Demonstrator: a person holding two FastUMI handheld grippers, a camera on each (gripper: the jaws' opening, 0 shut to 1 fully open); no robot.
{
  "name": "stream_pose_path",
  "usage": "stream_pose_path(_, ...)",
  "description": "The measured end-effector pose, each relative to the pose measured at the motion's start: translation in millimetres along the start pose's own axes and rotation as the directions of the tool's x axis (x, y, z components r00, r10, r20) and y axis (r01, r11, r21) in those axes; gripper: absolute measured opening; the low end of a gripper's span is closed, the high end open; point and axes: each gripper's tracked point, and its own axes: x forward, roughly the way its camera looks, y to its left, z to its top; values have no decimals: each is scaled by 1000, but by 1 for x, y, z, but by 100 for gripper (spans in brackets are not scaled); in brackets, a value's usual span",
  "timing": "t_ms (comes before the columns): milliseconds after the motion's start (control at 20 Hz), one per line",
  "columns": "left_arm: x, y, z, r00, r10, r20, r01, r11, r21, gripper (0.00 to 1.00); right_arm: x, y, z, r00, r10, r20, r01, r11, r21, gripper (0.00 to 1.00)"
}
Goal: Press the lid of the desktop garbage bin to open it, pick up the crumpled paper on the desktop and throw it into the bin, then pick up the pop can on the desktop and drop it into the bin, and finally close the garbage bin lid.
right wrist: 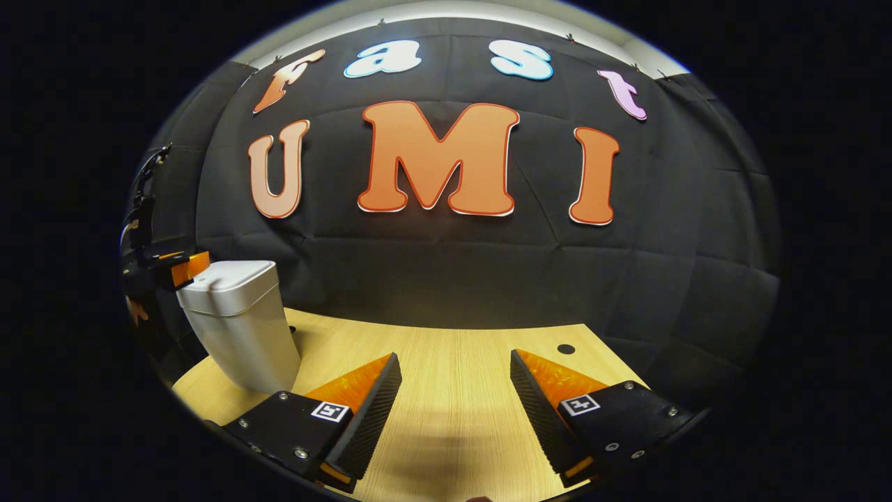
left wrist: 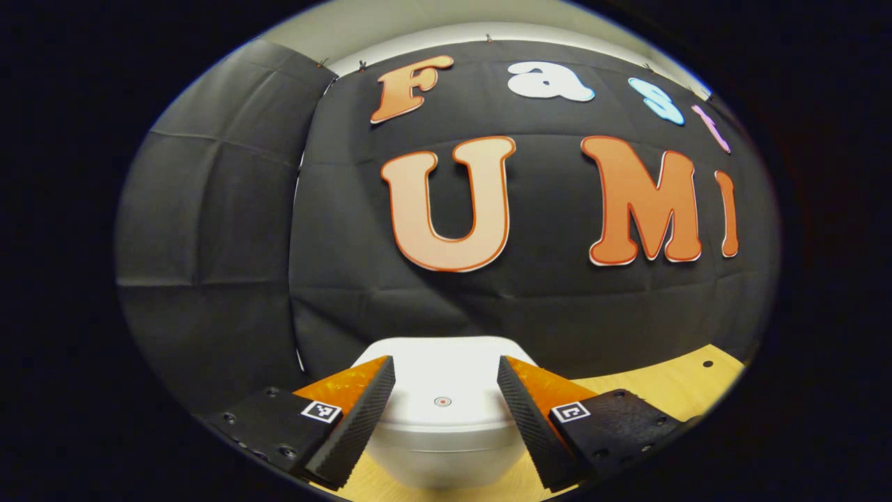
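Nearest the lens in the left gripper view, the left gripper holds its two fingers wide apart, empty, hovering just above the bin's lid, whose small round button sits midway between the tips. The lid looks closed. The garbage bin stands near the table's left edge as the right gripper view frames it, close to the back wall, and the left gripper shows there at the bin's top left corner. The right gripper also has its fingers spread and empty, low over bare wood well to the side of the bin. A small dark hole marks the tabletop toward the back edge. I cannot see the crumpled paper or the pop can from either camera, so their places are unknown.

The step in hand seems to be the lid press or the closing; I cannot tell which. Risks, as I judge them: with the fingers straddling the button, a straight descent could miss it and land on the lid's sides. An off-centre push may tip or slide the light bin toward the table's edge. Pressing too softly may fail to work the latch.
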Motion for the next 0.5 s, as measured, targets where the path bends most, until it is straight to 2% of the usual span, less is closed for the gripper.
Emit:
stream_pose_path(200,-36,-43,27,997,-61,40,63,996,-68,93,-6,-9,21,999,-4,51,3,1000,18,94)
stream_pose_path(500,-85,-126,46,981,-182,70,187,980,-70,94,-11,-29,52,992,-26,124,19,998,54,94)
